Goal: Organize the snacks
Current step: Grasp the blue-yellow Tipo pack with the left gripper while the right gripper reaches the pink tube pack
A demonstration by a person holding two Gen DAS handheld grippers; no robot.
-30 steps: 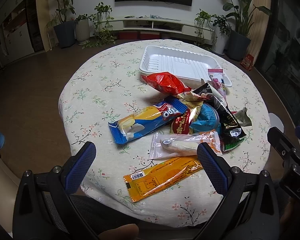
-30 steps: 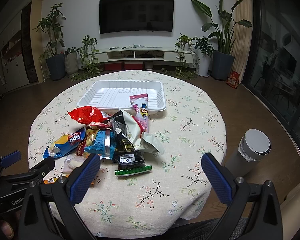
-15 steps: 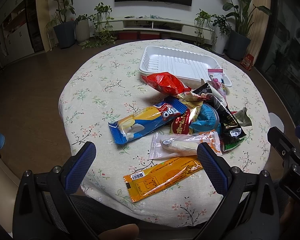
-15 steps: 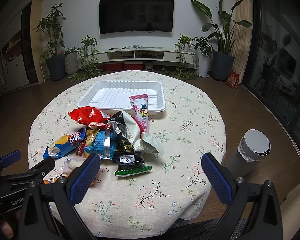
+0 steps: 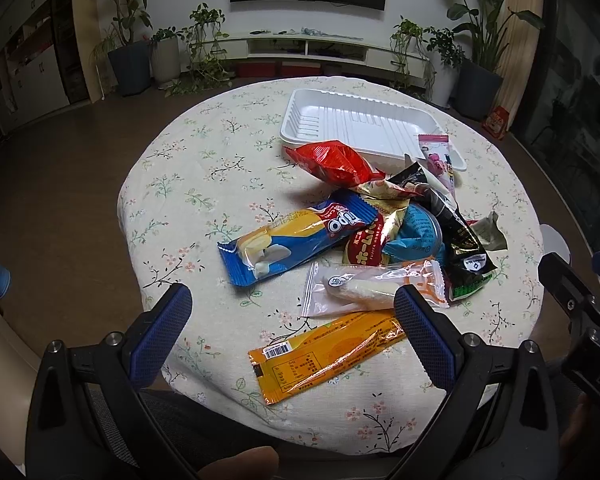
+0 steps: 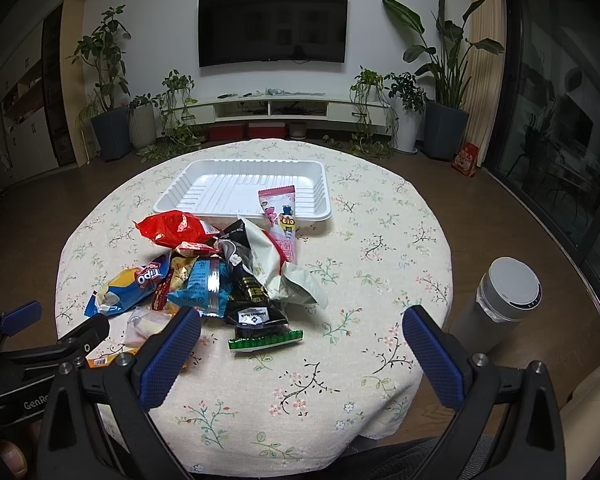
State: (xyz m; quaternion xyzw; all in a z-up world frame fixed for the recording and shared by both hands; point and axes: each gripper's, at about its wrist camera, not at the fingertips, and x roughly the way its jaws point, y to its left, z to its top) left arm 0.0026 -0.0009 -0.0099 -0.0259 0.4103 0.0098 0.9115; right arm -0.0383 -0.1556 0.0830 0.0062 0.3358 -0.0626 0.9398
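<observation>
A pile of snack packets lies on the round floral table [image 5: 204, 184]: an orange bar [image 5: 324, 354], a clear-wrapped white roll [image 5: 364, 288], a blue Tipo pack [image 5: 296, 238], a red bag [image 5: 336, 160], a black packet [image 6: 256, 300] and a pink packet [image 6: 282, 222] leaning on the empty white tray [image 6: 244, 192]. My left gripper [image 5: 292, 320] is open and empty, held above the near table edge over the orange bar. My right gripper [image 6: 300, 340] is open and empty, near the front edge, right of the pile.
A grey cylinder with a white lid [image 6: 500, 300] stands on the floor right of the table. The left gripper's body [image 6: 32, 360] shows at the lower left of the right wrist view. Plants, a TV and a low shelf line the far wall.
</observation>
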